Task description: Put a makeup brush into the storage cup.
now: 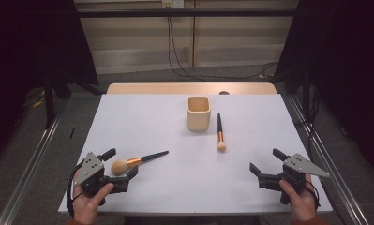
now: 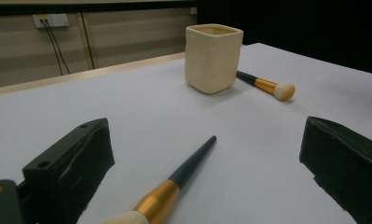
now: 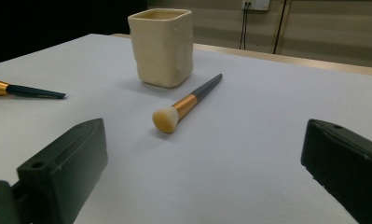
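High view: two makeup brushes are lying on a white table (image 1: pixel 147 117), a cream square cup (image 1: pixel 198 113) standing upright toward the far middle. Work in hand looks like gathering brushes into that cup.

Left gripper (image 1: pixel 122 165) is resting at the near left corner, jaws standing wide apart, nothing clamped. The large brush (image 1: pixel 138 161) is lying with its pale bristle head between those jaws and its dark handle pointing away toward the table's middle. Left gripper view: gold ferrule and handle of the large brush (image 2: pixel 174 186) are running up between the two black jaws; pads are not pressing on it.

Right gripper (image 1: pixel 265 165) is sitting at the near right, jaws likewise spread, holding nothing. The small brush (image 1: pixel 220 132) is lying just right of the cup, bristles toward the person, well apart from this gripper. Right gripper view: small brush (image 3: pixel 186 105) ahead, cup (image 3: pixel 161 46) behind it.

Judgement: step is the first pick, not yet made. Next move is calling for the left jaws to close squarely on the ferrule or handle, lift, tip the brush upright and lower it into the cup's mouth without knocking the cup.

Surface: matte white sheet over a wooden top, its edge showing at the far side. Room: grey floor, black curtains at both sides, pale wall panels, cables hanging from a wall socket, metal rails flanking the table.
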### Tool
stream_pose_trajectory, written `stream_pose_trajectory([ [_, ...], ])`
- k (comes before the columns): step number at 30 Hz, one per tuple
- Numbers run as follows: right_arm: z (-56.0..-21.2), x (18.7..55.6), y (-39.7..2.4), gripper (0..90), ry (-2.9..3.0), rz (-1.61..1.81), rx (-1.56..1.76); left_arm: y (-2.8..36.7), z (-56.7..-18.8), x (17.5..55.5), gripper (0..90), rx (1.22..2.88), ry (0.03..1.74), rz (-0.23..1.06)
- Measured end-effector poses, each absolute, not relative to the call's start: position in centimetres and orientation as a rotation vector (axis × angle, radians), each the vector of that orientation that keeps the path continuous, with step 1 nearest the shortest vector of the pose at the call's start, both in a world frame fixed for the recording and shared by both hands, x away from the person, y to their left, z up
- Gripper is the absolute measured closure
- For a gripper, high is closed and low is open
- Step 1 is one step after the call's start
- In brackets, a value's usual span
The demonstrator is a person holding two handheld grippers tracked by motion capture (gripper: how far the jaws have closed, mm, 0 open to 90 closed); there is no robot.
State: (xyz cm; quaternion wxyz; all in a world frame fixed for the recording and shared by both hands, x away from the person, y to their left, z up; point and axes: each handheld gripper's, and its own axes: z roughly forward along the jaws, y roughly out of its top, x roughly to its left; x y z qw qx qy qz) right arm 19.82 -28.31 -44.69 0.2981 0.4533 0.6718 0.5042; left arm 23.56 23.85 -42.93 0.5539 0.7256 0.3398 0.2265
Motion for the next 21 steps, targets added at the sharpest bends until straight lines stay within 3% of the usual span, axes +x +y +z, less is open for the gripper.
stream_pose_trajectory([
  [21,-44.6,20.0,-27.8,0.1,1.803,1.343,1.186,22.9,-42.4,24.4,2.5,1.738,0.789,0.539],
])
